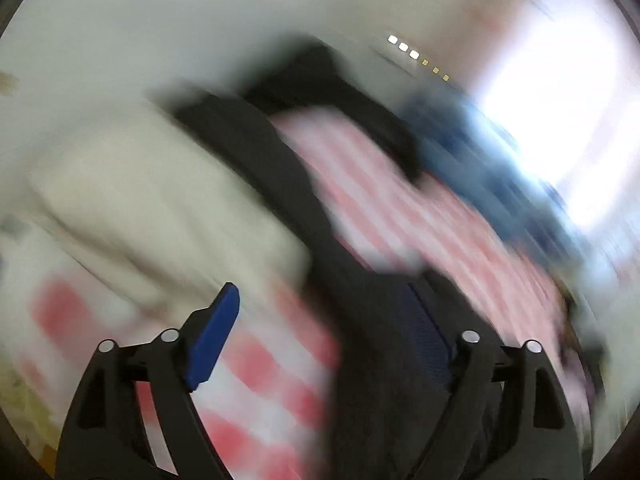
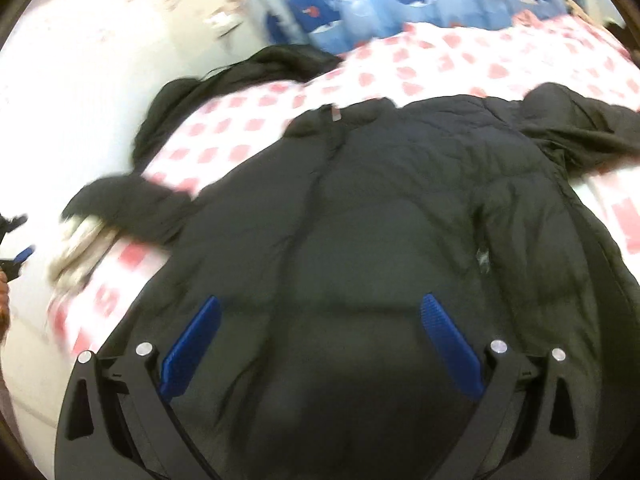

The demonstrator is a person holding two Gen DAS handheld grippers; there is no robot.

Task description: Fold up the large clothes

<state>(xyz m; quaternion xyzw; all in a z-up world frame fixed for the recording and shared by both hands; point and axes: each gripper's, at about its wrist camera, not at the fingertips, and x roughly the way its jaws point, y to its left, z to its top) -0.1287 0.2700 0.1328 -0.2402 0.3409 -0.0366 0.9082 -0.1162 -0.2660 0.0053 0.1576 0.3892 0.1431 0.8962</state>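
Black puffy quilted jacket [image 2: 380, 208] lies spread on the red-checked bed cover [image 2: 460, 56]. Both my left tool [image 1: 324, 336] and right tool [image 2: 320, 340] gape wide, empty; next, gripping a sleeve to fold inward.

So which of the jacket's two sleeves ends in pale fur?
The sleeve toward the picture's left: pale fur shows at its cuff. The opposite sleeve looks plain black.

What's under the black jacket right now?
The black jacket lies on a white bedspread with red squares, which shows around its collar and sleeves. What is beneath the jacket's body is covered, so anything trapped there cannot be seen.
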